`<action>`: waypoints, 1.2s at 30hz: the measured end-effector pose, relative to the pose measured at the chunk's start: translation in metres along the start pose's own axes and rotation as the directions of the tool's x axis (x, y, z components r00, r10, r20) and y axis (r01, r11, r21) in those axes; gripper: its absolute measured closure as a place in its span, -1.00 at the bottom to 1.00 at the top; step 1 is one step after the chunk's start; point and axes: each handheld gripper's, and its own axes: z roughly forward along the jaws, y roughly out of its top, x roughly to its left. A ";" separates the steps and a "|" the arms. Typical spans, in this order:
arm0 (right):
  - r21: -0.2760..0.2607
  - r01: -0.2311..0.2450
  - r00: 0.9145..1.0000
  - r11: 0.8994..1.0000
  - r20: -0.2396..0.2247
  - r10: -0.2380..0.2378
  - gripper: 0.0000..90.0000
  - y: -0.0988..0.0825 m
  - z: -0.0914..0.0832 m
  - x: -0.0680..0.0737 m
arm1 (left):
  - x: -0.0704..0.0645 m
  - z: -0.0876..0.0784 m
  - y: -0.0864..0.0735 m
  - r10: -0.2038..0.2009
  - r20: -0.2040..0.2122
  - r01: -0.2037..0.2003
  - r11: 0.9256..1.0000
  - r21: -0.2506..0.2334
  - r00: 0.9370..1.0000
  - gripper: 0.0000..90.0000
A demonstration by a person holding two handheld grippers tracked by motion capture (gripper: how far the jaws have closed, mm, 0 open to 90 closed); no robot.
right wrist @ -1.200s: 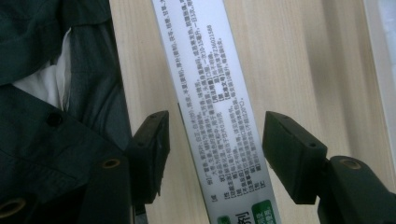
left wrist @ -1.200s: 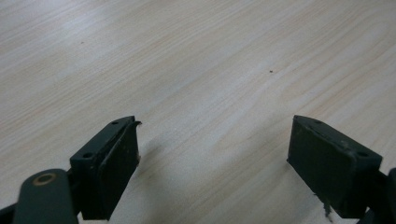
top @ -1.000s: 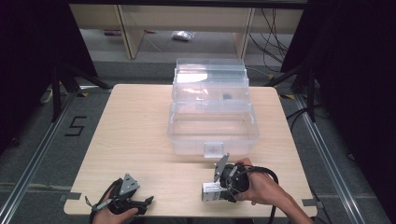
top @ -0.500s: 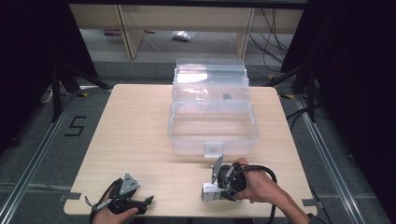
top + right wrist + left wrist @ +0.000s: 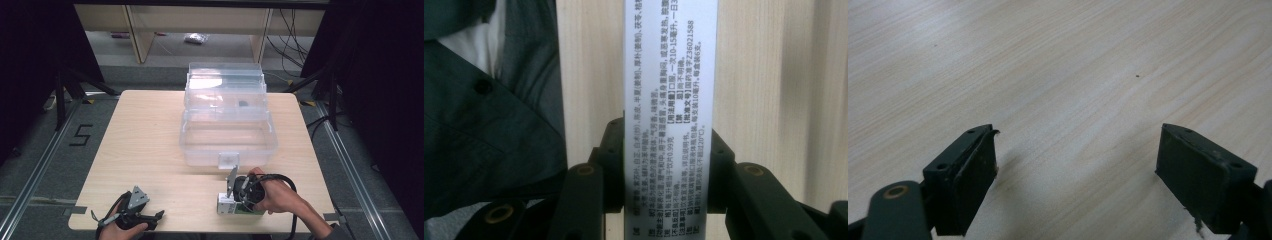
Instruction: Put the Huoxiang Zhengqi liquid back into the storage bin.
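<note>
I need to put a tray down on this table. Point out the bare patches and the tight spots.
The widest bare wood lies left of the clear plastic box, from the far edge down to the left claw. A narrower strip runs right of the box. It is crowded at the near edge, where the right claw grips a white carton just before the box's latch.

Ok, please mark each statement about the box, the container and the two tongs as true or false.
1. The right tongs grip a white box with printed text. True.
2. The left tongs hold a box. False: they are open, with bare table between them.
3. The clear container stands open. True.
4. The white box lies inside the container. False: it is at the table's near edge.
</note>
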 end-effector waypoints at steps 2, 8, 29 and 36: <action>-0.012 -0.032 0.999 0.999 -0.001 0.032 0.42 -0.003 -0.005 0.000 | 0.000 0.000 0.000 -0.002 0.001 0.002 1.000 -0.002 1.000 -0.65; -0.009 0.005 1.000 1.000 0.013 -0.005 0.42 -0.004 -0.014 -0.007 | -0.001 0.000 0.000 -0.011 -0.002 0.011 1.000 -0.005 1.000 -0.65; -0.019 0.011 0.999 1.000 0.037 -0.010 0.42 -0.011 -0.046 -0.025 | 0.000 0.001 -0.001 -0.017 -0.008 0.017 1.000 -0.004 1.000 -0.65; -0.028 0.018 0.999 0.999 0.035 -0.017 0.42 -0.010 -0.056 -0.033 | 0.000 0.001 -0.001 -0.028 -0.004 0.028 1.000 0.001 1.000 -0.65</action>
